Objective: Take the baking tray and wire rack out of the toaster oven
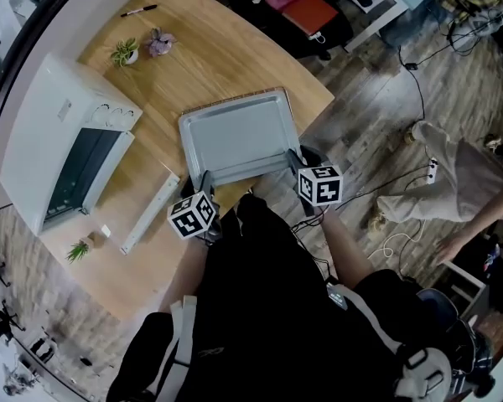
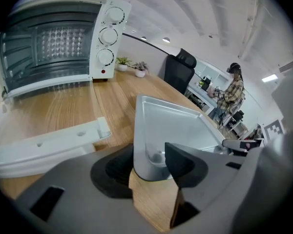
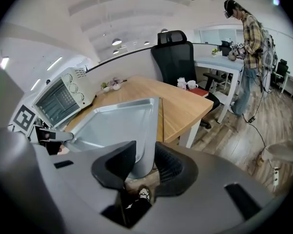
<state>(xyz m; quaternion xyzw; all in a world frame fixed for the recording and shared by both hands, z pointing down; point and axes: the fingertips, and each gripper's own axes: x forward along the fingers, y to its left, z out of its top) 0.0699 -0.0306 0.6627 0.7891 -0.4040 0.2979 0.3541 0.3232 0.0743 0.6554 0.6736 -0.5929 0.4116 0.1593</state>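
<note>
The silver baking tray (image 1: 239, 136) lies flat at the near edge of the wooden table (image 1: 218, 48), empty. My left gripper (image 1: 205, 178) is shut on its near left corner, where the tray (image 2: 176, 126) wall sits between the pads of the left gripper (image 2: 149, 167). My right gripper (image 1: 295, 159) is shut on the near right corner; the tray (image 3: 117, 121) rim is pinched in the right gripper (image 3: 144, 162). The white toaster oven (image 1: 59, 141) stands to the left, its glass front (image 2: 49, 48) showing a grid pattern inside. I cannot make out the wire rack for certain.
A white bar (image 1: 151, 212) lies between oven and tray. Two small potted plants (image 1: 126, 53) and a pen (image 1: 138, 10) are at the far side, another small plant (image 1: 78, 249) by the oven. A black office chair (image 3: 178, 57) and a person (image 3: 249, 33) stand beyond the table.
</note>
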